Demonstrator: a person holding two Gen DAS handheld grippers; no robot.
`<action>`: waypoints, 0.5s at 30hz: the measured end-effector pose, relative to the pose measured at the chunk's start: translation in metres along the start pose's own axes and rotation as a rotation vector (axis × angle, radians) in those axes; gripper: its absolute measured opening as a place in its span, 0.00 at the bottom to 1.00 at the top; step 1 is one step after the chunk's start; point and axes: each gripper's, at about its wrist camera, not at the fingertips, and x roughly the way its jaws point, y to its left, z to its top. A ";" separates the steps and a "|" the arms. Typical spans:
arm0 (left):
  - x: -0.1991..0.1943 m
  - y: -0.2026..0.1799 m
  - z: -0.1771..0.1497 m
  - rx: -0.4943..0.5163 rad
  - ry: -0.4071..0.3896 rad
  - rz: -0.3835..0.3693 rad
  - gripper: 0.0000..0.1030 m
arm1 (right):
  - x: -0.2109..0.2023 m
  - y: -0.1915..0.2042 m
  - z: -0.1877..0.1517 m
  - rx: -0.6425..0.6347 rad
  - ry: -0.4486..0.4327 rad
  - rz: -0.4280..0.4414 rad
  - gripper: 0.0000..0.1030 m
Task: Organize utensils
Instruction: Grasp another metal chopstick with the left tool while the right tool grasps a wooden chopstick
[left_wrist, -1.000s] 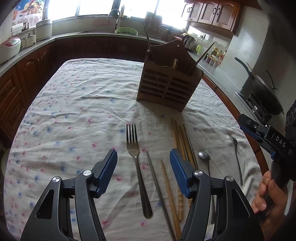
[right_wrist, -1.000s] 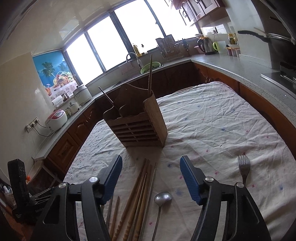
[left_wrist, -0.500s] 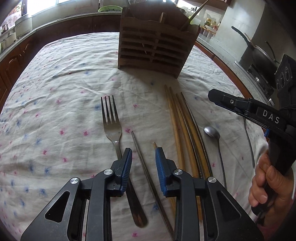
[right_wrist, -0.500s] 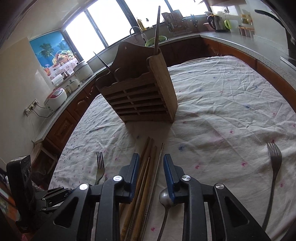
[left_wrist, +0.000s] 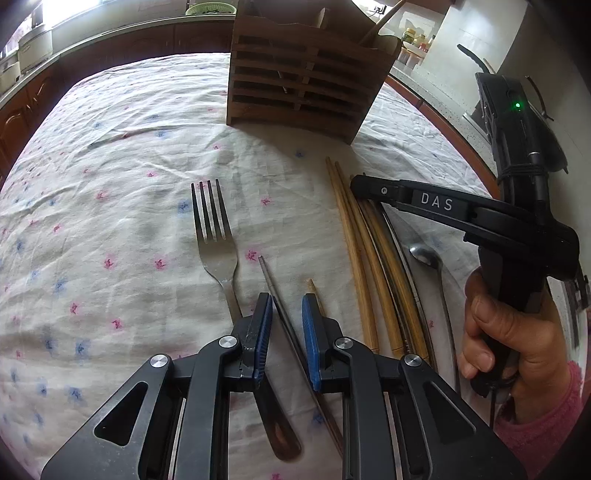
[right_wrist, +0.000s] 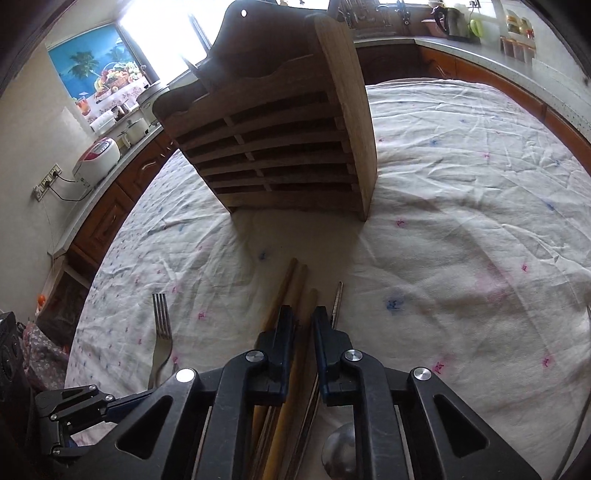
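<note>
A wooden slatted utensil holder (left_wrist: 306, 77) stands on the flowered tablecloth; it also shows in the right wrist view (right_wrist: 280, 147). My left gripper (left_wrist: 286, 306) sits low over a thin metal chopstick (left_wrist: 271, 284), its jaws a narrow gap apart on either side of it. A fork (left_wrist: 214, 236) lies just left. My right gripper (right_wrist: 303, 321) straddles a bundle of wooden chopsticks (right_wrist: 295, 280), jaws close together around one stick. In the left wrist view the right gripper (left_wrist: 360, 182) hovers over the same chopsticks (left_wrist: 354, 236). A spoon (left_wrist: 424, 254) lies beside them.
A short wooden chopstick (left_wrist: 314, 288) lies by my left gripper's right finger. A metal chopstick (right_wrist: 337, 299) lies right of the bundle. A second fork (right_wrist: 162, 328) shows left in the right wrist view. Kitchen counters and cabinets surround the table (right_wrist: 461, 184).
Both grippers have moved down and forward toward the table and narrowed from wide open to nearly closed, the left around the metal chopstick, the right around the wooden chopsticks.
</note>
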 end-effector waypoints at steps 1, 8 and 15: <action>0.000 0.000 0.001 0.000 0.002 0.000 0.14 | 0.001 0.000 0.002 -0.006 0.001 -0.002 0.05; 0.003 -0.008 0.002 0.036 -0.017 0.053 0.07 | 0.006 0.010 0.007 -0.092 0.018 -0.047 0.06; -0.004 -0.001 0.000 -0.004 -0.026 0.031 0.04 | -0.017 0.006 0.004 -0.021 -0.035 0.035 0.05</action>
